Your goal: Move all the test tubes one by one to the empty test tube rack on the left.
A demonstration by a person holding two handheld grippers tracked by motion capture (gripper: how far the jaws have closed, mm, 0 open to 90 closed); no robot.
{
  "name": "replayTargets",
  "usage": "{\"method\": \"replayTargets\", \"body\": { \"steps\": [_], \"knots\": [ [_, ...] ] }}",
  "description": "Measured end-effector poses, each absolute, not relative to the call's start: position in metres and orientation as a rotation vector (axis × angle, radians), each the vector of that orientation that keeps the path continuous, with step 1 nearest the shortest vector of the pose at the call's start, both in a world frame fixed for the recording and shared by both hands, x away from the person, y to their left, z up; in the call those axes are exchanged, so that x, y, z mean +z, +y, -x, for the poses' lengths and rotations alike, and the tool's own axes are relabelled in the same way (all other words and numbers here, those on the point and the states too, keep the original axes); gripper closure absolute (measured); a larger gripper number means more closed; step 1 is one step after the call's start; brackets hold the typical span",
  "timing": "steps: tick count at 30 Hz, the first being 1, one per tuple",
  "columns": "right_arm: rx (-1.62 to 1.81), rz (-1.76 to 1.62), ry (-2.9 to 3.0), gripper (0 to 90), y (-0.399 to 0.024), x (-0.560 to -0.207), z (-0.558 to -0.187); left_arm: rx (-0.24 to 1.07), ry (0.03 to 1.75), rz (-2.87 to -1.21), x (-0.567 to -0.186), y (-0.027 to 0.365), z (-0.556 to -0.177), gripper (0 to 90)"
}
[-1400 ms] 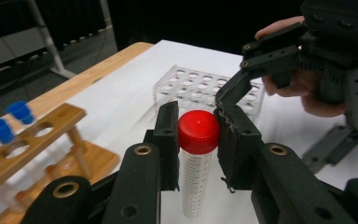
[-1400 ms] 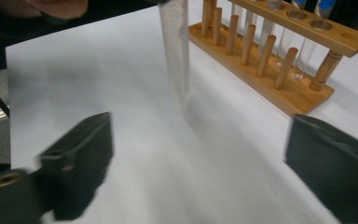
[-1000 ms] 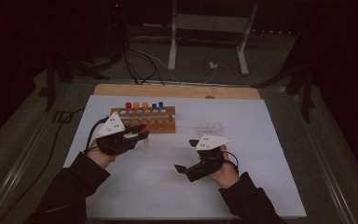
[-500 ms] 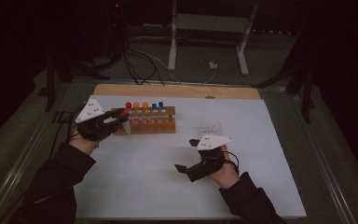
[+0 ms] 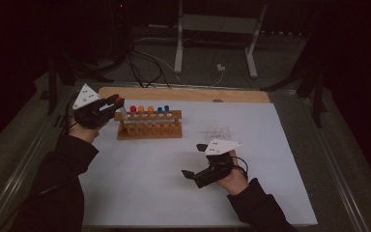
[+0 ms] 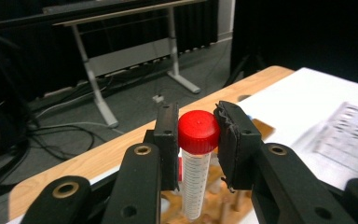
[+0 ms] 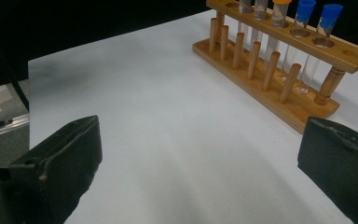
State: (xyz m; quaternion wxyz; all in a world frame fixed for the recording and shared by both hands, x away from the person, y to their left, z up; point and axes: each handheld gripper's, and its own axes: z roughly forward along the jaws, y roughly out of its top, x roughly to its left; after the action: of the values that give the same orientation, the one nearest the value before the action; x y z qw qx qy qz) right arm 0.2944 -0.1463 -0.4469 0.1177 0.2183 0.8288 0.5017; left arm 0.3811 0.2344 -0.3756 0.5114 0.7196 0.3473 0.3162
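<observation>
two grippers are in your hands over the white sheet (image 5: 174, 193). your left gripper (image 5: 110, 105) sits at the upper left of the high view, just off the left end of the wooden rack (image 5: 149, 130), and its jaws are clamped on a red-capped tube (image 6: 196, 158). in the left gripper view that tube stands upright at the centre of the frame, the pads pressing its red cap from both sides, the clear graduated body hanging below them above the rack's wood. your right gripper (image 5: 193, 162) is at the lower centre of the high view, low over the sheet and well apart from the rack; its jaws are spread wide with nothing between them, and in the right gripper view they frame bare white sheet. the rack appears in the upper right of that view, carrying tubes with orange caps (image 7: 280, 2) and blue caps (image 7: 331, 11). a clear tray (image 5: 217, 131) lies on the sheet right of the rack, above your right hand (image 5: 232, 176).
</observation>
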Motion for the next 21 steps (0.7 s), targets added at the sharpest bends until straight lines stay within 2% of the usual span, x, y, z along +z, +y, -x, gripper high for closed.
{"method": "replayTargets", "body": {
  "steps": [8, 21],
  "knots": [
    [1.474, -0.649, 2.41, 0.0, -0.148, -0.447, -0.295, 0.798, 0.922, -1.705, -0.387, 0.236, -0.406, 71.8],
    [1.487, -0.655, 2.409, 0.0, -0.151, -0.446, -0.295, 0.769, 0.997, -1.703, -0.42, 0.227, -0.425, 71.9]
  ]
}}
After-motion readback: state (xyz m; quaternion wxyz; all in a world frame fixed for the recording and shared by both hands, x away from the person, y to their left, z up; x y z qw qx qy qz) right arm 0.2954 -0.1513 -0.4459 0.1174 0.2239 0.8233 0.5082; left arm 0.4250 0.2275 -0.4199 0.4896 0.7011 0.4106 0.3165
